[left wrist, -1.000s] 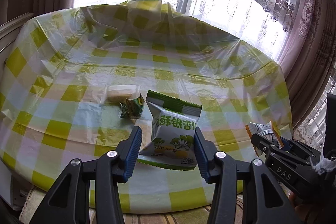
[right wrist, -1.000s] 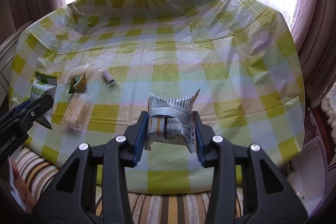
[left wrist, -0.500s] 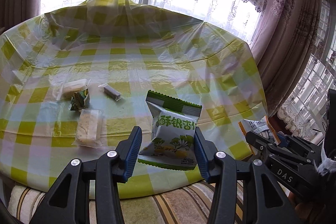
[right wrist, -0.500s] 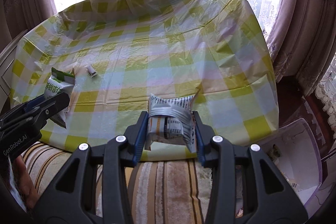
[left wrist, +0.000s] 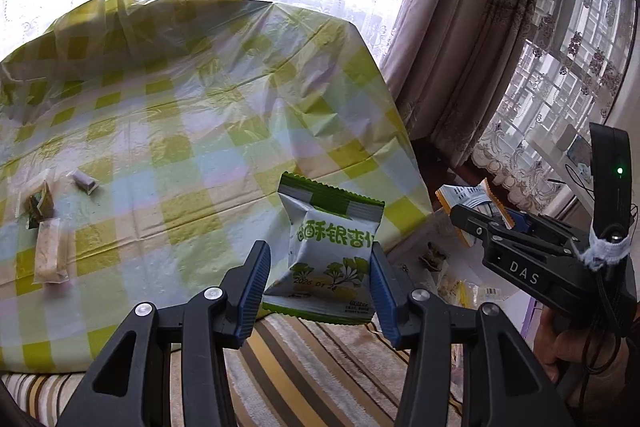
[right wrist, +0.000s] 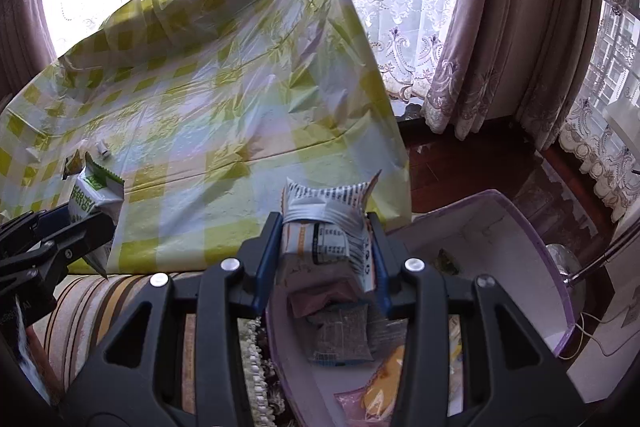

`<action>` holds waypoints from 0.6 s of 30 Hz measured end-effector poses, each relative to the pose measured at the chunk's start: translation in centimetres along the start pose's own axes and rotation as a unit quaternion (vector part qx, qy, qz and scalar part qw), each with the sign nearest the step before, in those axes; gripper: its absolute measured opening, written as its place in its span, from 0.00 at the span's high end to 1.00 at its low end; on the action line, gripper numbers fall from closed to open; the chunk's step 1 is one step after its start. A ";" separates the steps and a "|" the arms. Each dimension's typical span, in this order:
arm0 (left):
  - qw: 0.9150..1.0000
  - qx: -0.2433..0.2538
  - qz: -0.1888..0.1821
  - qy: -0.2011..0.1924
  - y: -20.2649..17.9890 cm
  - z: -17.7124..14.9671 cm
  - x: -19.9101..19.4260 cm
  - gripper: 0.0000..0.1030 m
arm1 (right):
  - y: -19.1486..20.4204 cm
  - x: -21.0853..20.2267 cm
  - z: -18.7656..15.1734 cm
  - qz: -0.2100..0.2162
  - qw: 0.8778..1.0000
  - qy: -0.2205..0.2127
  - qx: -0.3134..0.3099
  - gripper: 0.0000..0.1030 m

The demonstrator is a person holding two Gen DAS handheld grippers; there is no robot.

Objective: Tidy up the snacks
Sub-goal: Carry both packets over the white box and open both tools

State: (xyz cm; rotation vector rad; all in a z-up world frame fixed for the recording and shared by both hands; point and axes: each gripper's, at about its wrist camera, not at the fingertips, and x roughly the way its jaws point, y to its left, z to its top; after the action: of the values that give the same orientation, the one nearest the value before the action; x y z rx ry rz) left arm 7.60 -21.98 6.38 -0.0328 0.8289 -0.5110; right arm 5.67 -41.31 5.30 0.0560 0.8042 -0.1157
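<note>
**A:** What does the left wrist view show?

**B:** The left gripper (left wrist: 318,281) has its jaws partly closed, pressing both sides of a green and white snack packet (left wrist: 330,251), held upright between them. Beyond and to the left of the jaws lies the table (left wrist: 192,131) under a yellow-checked plastic cloth; its near edge runs just below the jaws and its right corner sits just right of the packet. That far surface is mostly bare. Well left of the jaws lie a pale wrapped bar (left wrist: 50,255), a small green wrapper (left wrist: 40,205) and a small white piece (left wrist: 85,181). Under the jaws is a striped cushion (left wrist: 304,359).

**A:** Any writing?

**B:** Large green Chinese characters, leaf drawings and a printed date starting 2026. To the right, the right gripper (left wrist: 474,217) reads "DAS" and clamps an orange and white packet (left wrist: 470,199).

**A:** And the right wrist view?

**B:** The right gripper (right wrist: 326,247) has its jaws partly closed on the crinkled orange and white packet (right wrist: 326,227), showing a barcode and fine print too small to read. Below and right of the jaws sits an open white bin (right wrist: 520,239) with a purple rim, holding other packets. The table (right wrist: 224,99) edge lies just ahead and left. Far left, the left gripper (right wrist: 86,219) grips the green and white snack packet (right wrist: 94,193). Curtains (right wrist: 500,27) hang beyond.
</note>
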 end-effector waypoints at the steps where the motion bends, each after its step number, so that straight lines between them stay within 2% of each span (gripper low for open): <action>1: 1.000 0.004 -0.009 0.006 -0.6 0.0 0.3 0.52 | -0.9 0.0 -0.2 -0.006 1.000 0.002 0.006 0.57; 8: 0.995 0.046 -0.066 0.051 -5.3 -0.8 2.1 0.52 | -6.2 0.0 -2.1 -0.042 0.998 0.020 0.049 0.57; 18: 0.984 0.087 -0.121 0.093 -9.5 -2.0 3.4 0.52 | -11.3 0.0 -4.2 -0.078 0.992 0.040 0.094 0.56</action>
State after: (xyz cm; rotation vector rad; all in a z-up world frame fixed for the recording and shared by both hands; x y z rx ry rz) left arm 4.02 -31.51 4.79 0.0772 0.9661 -0.8231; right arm 1.21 -52.10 2.31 0.1773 0.8749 -0.3383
